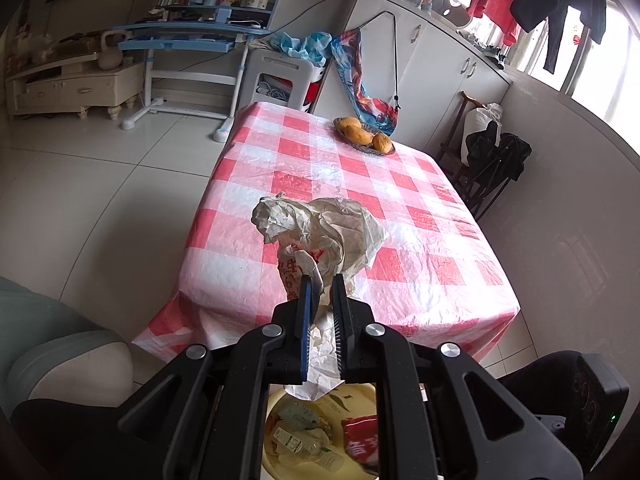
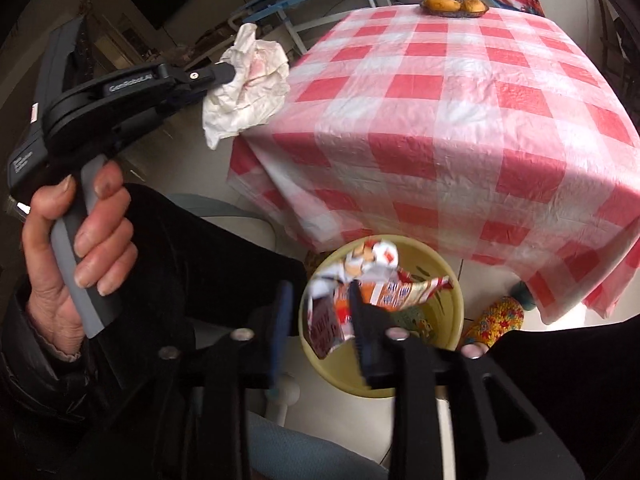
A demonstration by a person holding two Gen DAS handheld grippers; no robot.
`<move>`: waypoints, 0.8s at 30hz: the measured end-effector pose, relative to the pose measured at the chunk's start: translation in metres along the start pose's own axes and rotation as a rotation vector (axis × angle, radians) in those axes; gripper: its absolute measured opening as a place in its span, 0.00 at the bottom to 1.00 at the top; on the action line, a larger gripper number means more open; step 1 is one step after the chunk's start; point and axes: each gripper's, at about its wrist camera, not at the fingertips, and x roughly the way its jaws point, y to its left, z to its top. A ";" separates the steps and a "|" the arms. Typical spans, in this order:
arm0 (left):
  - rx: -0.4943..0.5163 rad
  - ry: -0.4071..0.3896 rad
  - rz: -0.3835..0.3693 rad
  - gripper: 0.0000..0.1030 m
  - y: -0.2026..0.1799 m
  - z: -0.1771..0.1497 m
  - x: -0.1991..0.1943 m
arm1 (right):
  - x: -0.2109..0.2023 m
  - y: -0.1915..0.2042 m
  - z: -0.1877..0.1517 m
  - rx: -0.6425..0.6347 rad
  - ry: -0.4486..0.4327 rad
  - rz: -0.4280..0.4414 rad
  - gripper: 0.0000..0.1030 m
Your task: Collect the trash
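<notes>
Left gripper clamped on crumpled white plastic bag above near surface edge; right gripper parted, torn red-orange snack wrapper loose between, over round yellow plastic bin.

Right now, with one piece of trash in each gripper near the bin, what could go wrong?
1. The crumpled white paper in the left gripper hangs beside the checked tablecloth, not over the round yellow bin; released there, it may miss.
2. The printed snack wrapper sits between the right gripper's parted jaws; it could catch instead of dropping.
</notes>
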 end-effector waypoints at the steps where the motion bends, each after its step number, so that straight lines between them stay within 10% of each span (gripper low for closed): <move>1: 0.003 0.009 0.000 0.09 -0.001 -0.002 0.000 | -0.003 -0.002 0.001 0.009 -0.021 0.001 0.51; 14: 0.221 0.433 0.016 0.16 -0.046 -0.086 0.041 | -0.078 -0.040 0.055 0.089 -0.480 -0.144 0.76; 19: 0.258 0.382 0.039 0.57 -0.053 -0.084 0.033 | -0.065 -0.050 0.053 0.124 -0.479 -0.153 0.79; 24: 0.203 0.339 0.044 0.58 -0.044 -0.075 0.030 | -0.066 -0.038 0.052 0.048 -0.487 -0.197 0.86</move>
